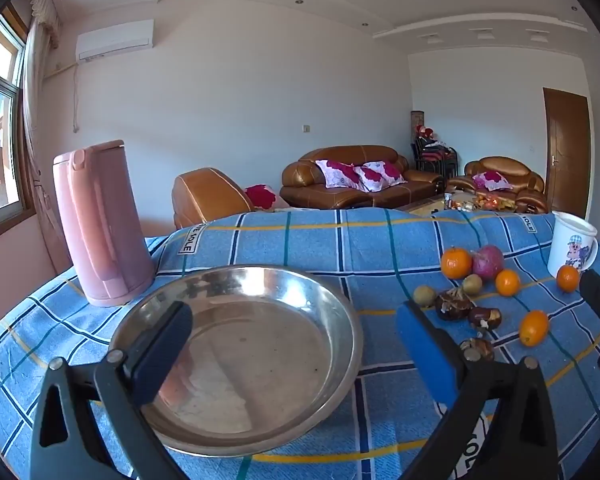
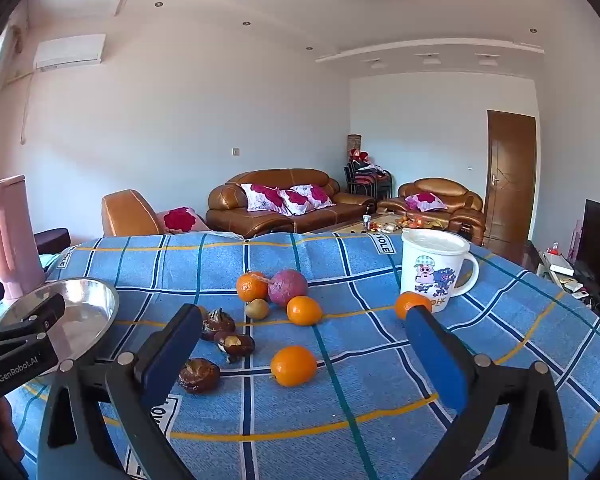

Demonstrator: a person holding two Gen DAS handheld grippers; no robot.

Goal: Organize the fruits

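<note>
A shiny steel dish [image 1: 260, 360] lies empty on the blue checked cloth; it also shows at the left of the right wrist view [image 2: 88, 300]. My left gripper [image 1: 296, 324] is open above the dish and holds nothing. To its right lie several oranges [image 1: 456, 263], a purple-red fruit [image 1: 488, 261], small green fruits [image 1: 425, 295] and dark brown water chestnuts [image 1: 452, 304]. My right gripper [image 2: 304, 328] is open and empty above the fruit pile. An orange [image 2: 293, 365] lies between its fingers, with the purple-red fruit [image 2: 288, 287] and water chestnuts [image 2: 199, 376] nearby.
A pink kettle [image 1: 100, 224] stands left of the dish. A white cartoon mug [image 2: 432, 268] stands at the right with an orange [image 2: 410, 304] against it. The table's far edge drops off toward brown sofas [image 2: 284, 200].
</note>
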